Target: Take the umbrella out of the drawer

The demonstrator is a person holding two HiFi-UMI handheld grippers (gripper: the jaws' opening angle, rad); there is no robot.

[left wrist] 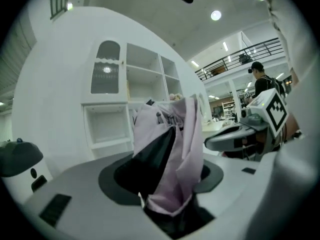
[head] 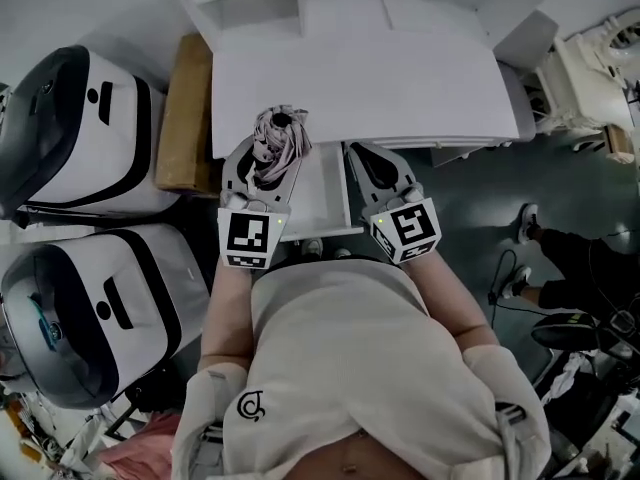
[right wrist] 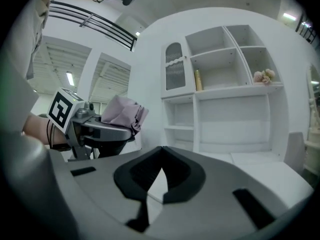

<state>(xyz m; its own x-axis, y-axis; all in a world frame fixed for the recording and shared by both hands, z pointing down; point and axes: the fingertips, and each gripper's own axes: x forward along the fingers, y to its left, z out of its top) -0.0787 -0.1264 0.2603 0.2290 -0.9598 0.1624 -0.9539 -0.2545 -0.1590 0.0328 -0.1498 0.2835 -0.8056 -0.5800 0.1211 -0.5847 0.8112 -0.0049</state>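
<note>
A folded pink umbrella [head: 280, 134] stands up between the jaws of my left gripper [head: 268, 160], which is shut on it above the front edge of the white desk top [head: 400, 88]. In the left gripper view the umbrella's [left wrist: 175, 149] pink cloth and dark inner fold fill the gap of the left gripper [left wrist: 170, 176]. The open white drawer [head: 325, 206] lies below, between both hands. My right gripper [head: 377, 165] hangs beside the left one; its tips meet with nothing between them. The right gripper view shows the right gripper [right wrist: 160, 154] pointing at the shelves, with the umbrella [right wrist: 122, 111] to its left.
Two white-and-black machines [head: 80, 128] [head: 90, 308] and a cardboard box [head: 185, 108] stand left of the desk. A white shelf unit [right wrist: 225, 84] rises behind it with a bottle [right wrist: 198, 80] and flowers [right wrist: 263, 76]. A person's legs [head: 560, 248] are at the right.
</note>
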